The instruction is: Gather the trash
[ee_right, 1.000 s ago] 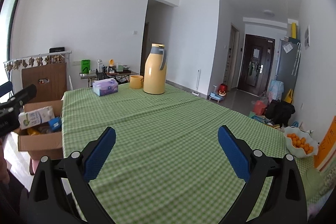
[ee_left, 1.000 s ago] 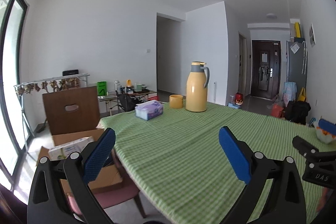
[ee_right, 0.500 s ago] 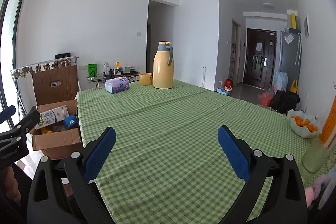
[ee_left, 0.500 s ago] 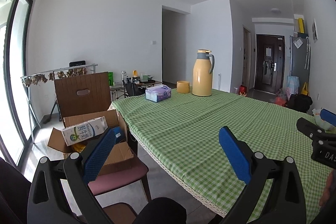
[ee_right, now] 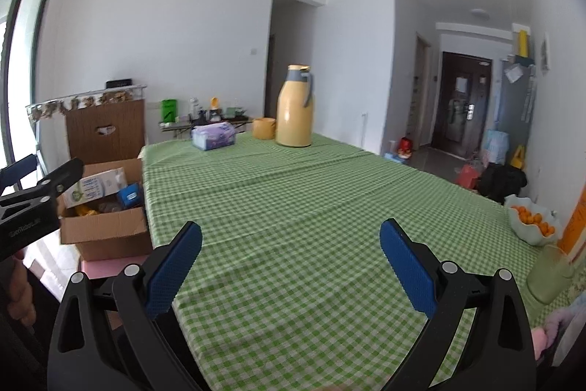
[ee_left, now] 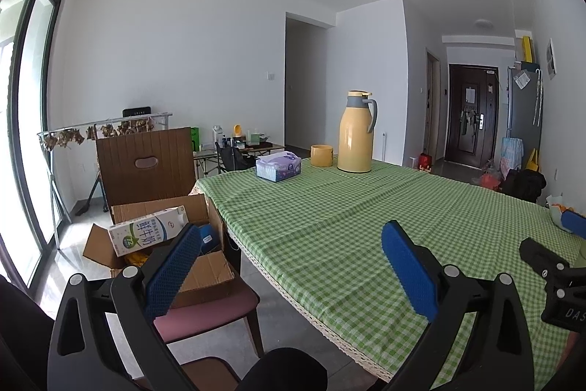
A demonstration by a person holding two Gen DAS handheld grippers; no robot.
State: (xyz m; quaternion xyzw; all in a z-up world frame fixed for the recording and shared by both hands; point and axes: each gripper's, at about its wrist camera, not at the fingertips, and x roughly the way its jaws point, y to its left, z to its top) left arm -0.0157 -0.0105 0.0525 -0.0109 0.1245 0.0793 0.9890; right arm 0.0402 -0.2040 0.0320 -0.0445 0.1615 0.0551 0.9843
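A table [ee_left: 329,229] in a green checked cloth stretched ahead of the tongs — at its far end stood a yellow flask [ee_left: 356,131], a yellow cup [ee_left: 321,155] beside it, and a tissue box [ee_left: 278,166] (left of both). To the right sat a bowl of oranges [ee_right: 531,224].

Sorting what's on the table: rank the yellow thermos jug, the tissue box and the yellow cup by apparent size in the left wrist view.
1. yellow thermos jug, clearly largest.
2. tissue box.
3. yellow cup, smallest.
All three stand at a similar distance, so the order looks reliable.
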